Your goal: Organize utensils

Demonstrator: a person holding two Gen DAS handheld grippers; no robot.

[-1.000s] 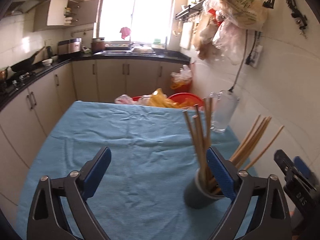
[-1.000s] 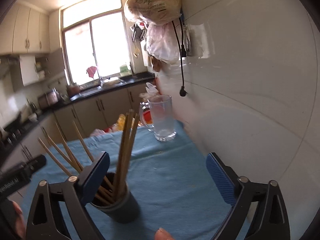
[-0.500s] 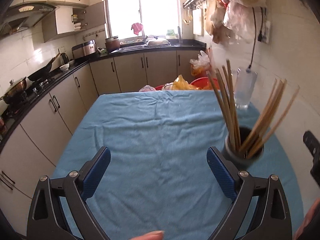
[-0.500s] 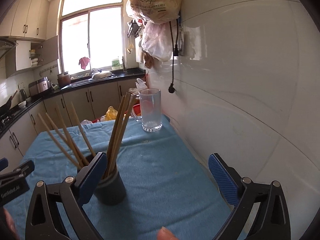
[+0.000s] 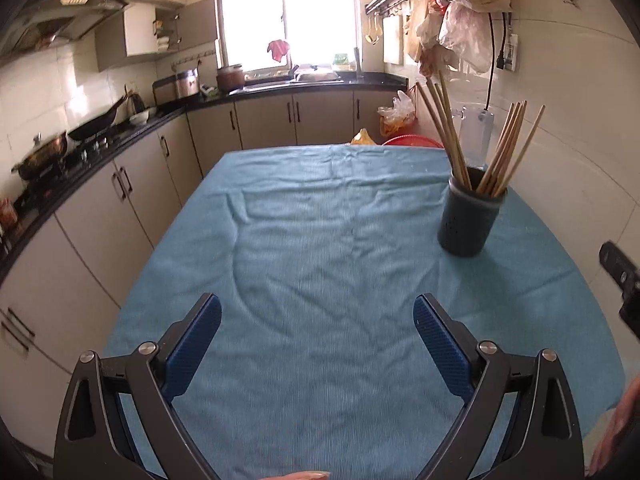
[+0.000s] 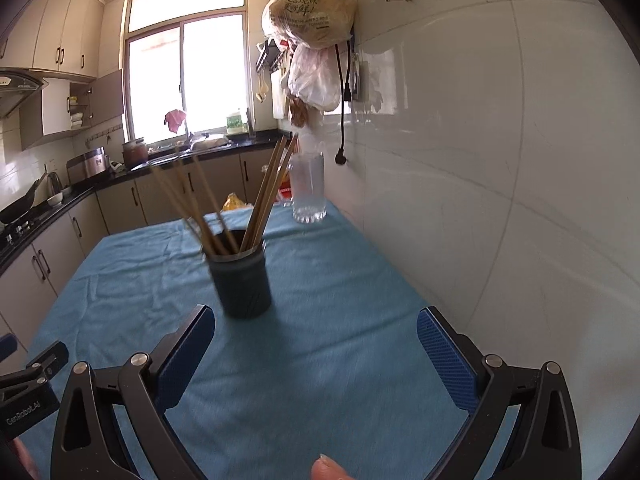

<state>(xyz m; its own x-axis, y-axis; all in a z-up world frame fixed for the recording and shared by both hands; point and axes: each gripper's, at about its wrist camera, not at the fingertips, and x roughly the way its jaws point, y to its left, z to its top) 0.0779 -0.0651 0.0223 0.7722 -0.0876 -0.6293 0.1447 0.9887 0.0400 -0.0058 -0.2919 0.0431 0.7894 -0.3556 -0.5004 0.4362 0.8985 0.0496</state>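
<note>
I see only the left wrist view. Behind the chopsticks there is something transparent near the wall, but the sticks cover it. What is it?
Observer: In the right wrist view it is a clear glass mug standing upright on the blue cloth, apart from the dark holder.
Operator: Is the right gripper holding anything? I see only its edge.
Observer: No. The right gripper is open and empty, above the cloth short of the holder.
Operator: What hangs above the mug?
Observer: A plastic bag with green print, seen whole there.
</note>
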